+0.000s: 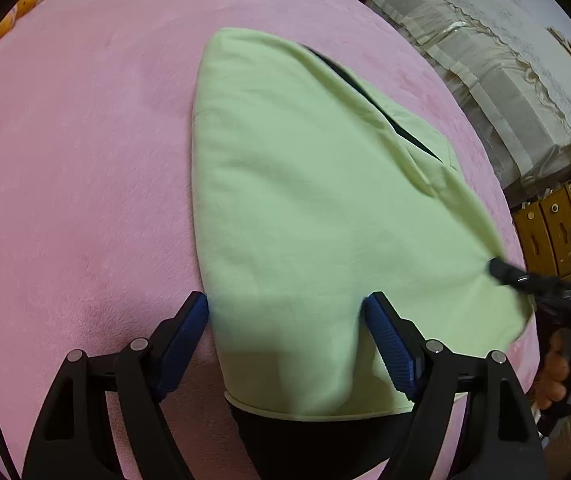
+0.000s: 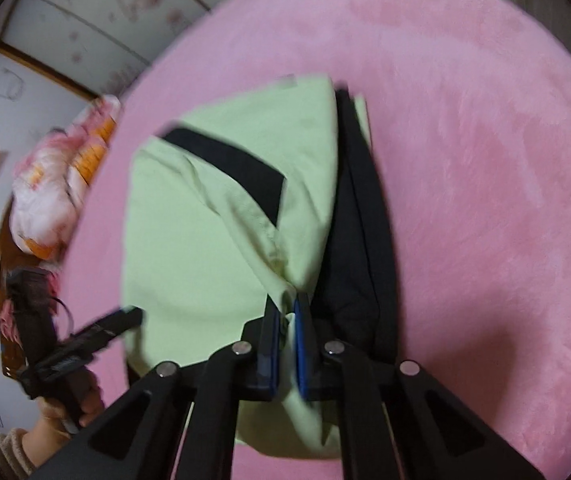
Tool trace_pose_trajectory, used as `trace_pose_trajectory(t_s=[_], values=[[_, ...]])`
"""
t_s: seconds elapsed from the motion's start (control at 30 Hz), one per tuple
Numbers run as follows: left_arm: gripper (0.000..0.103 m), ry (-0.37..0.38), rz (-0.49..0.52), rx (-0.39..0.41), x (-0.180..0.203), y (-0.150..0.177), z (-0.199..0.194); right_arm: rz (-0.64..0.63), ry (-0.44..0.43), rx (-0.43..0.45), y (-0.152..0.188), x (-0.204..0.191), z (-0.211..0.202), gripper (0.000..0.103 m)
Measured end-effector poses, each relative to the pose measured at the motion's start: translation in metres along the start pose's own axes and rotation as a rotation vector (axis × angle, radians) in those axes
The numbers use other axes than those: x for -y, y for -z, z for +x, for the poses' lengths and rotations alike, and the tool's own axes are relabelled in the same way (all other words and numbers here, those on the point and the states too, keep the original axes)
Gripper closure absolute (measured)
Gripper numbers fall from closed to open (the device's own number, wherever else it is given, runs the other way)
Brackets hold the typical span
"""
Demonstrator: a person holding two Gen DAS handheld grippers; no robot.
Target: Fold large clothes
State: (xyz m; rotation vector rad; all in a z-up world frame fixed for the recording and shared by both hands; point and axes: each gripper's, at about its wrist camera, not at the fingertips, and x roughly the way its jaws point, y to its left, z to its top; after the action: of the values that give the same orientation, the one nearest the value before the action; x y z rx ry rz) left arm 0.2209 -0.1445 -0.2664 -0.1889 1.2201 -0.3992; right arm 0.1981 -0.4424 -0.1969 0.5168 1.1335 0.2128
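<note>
Fabric of a light green garment [image 1: 305, 200] with black parts lies folded on a pink blanket [image 1: 77, 160] covering the bed. The left gripper [image 1: 285, 320] stands with its blue-padded fingers [image 1: 389, 344] wide apart; the near end of the garment lies between them, and neither pad presses on it. The right gripper [image 2: 287, 320] has its fingers [image 2: 271, 344] drawn narrow, pinching a bunched edge of the green cloth, with a black panel [image 2: 357, 240] just beside the right finger. In the left wrist view the right gripper [image 1: 501, 270] bites the garment's edge, well to the right of the left fingers.
</note>
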Motion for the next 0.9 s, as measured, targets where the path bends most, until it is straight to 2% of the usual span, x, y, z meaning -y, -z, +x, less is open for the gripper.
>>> trace_pose_trajectory(t_s=[0.07,0.2,0.27,0.37,0.47,0.57,0.63,0.7,0.77,0.9], values=[[0.024,0.005,0.016,0.019,0.007,0.001,-0.003,-0.024,0.006,0.088,0.007,-0.004,-0.023,0.098],[0.024,-0.018,0.100,0.047,0.026,0.004,-0.003,-0.029,0.058,0.169,0.021,0.009,-0.037,0.099],[0.023,-0.038,0.125,0.029,0.032,0.006,0.009,-0.021,0.093,0.145,0.027,0.025,-0.020,0.099],[0.023,-0.032,0.105,0.005,0.031,0.002,0.024,-0.016,0.137,0.093,0.038,0.041,0.016,0.098],[0.022,-0.026,0.064,-0.004,0.023,0.001,0.028,-0.070,0.191,0.107,0.038,0.028,0.023,0.095],[0.021,-0.024,0.061,-0.017,0.020,0.000,0.026,-0.075,0.206,0.084,0.033,0.017,0.020,0.093],[0.021,-0.020,0.062,-0.038,0.019,-0.003,0.025,-0.073,0.202,0.070,0.028,0.016,0.013,0.089],[0.022,0.003,0.039,-0.068,0.016,-0.011,0.025,-0.061,0.179,0.096,0.016,0.007,0.006,0.069],[0.022,0.016,0.009,-0.060,0.007,-0.020,0.022,-0.037,0.153,0.136,0.002,0.010,0.000,0.060],[0.022,0.015,-0.028,-0.004,-0.011,-0.038,0.016,0.010,0.135,0.159,-0.035,0.018,0.011,0.060]])
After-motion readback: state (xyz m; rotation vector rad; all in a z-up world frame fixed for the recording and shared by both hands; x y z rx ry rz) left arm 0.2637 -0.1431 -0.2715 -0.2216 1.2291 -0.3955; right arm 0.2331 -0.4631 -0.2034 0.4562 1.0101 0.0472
